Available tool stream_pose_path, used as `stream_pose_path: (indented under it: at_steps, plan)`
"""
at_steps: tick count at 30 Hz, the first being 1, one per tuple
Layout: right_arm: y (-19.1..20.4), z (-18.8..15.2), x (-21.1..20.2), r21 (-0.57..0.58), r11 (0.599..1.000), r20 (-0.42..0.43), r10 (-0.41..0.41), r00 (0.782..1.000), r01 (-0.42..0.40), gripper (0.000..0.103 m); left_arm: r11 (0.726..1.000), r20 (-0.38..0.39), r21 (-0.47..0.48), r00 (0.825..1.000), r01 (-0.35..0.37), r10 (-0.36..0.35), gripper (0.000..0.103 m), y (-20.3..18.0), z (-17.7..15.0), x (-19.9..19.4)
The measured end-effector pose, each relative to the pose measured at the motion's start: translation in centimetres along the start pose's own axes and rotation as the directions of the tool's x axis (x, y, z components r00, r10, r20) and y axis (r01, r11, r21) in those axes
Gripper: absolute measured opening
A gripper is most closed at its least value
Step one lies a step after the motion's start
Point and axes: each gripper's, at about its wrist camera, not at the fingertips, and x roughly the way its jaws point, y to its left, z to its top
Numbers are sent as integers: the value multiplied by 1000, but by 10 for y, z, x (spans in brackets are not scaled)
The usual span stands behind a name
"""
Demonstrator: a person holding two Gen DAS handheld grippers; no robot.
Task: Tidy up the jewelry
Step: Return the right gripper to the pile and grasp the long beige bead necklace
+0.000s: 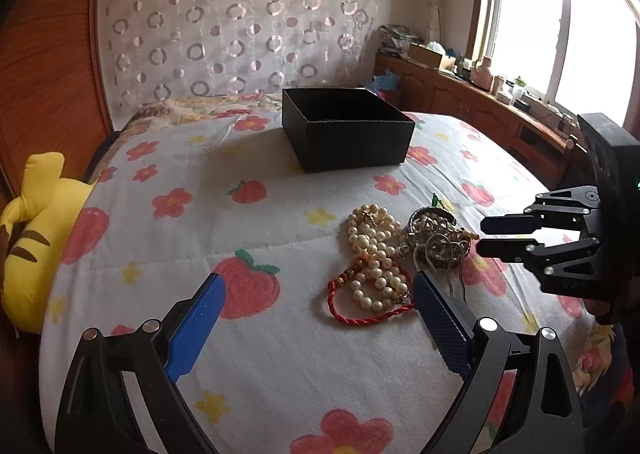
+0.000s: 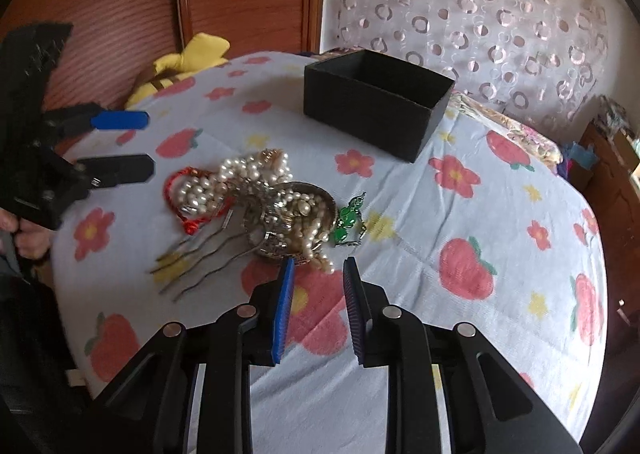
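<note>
A heap of jewelry lies on the flowered bedspread (image 1: 260,354). It holds cream pearl strands (image 1: 372,238) (image 2: 240,174), a red cord bracelet (image 1: 360,318) (image 2: 180,194), a silver bangle (image 2: 296,214) tangled with chains and pearls, a metal hair comb (image 2: 200,258) and a green pendant (image 2: 348,218). Behind it stands an open black box (image 1: 348,130) (image 2: 376,102). My left gripper (image 1: 320,286) is open wide just in front of the pearls and red bracelet, holding nothing. My right gripper (image 2: 319,266) hangs at the bangle's near edge; its pads stand a narrow gap apart with nothing between them.
A yellow plush toy (image 1: 32,234) lies at the bed's left edge against the wooden headboard (image 1: 48,74). A circle-patterned curtain (image 1: 240,22) hangs behind the bed. A cluttered wooden sideboard (image 1: 480,94) runs under the window on the right.
</note>
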Motion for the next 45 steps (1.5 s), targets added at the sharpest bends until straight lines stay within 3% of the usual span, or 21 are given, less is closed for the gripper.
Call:
stream_pose_path:
  at_steps: [4,7,10,20,28,45]
  plan:
    - [-1,2,10,-23,999,-19,-30,999,30,24,1000,3,0,1000,1,-1,91,-1,0,0]
    - [-5,4,13,-17,999,-19,-27,999,27,6,1000,5,1,1000,2,-2,91,0,1,0]
    - [-8,7,4,-3,1000,15,8,1000,-8,5,1000,4,0,1000,1,-1,91,-1,1,0]
    - [-13,35,-52,5,1000,186,-27,982,26,5,1000,3,3,1000,8,-8,91,-4,1,0]
    - [-24,52,-90,22,993,284,-121,951,120,5,1000,9,2,1000,15,-15,91,-6,0,-2]
    - [-42,70,-160,74,979,434,-203,878,190,5,998,-1,37,999,42,-42,91,-22,5,1]
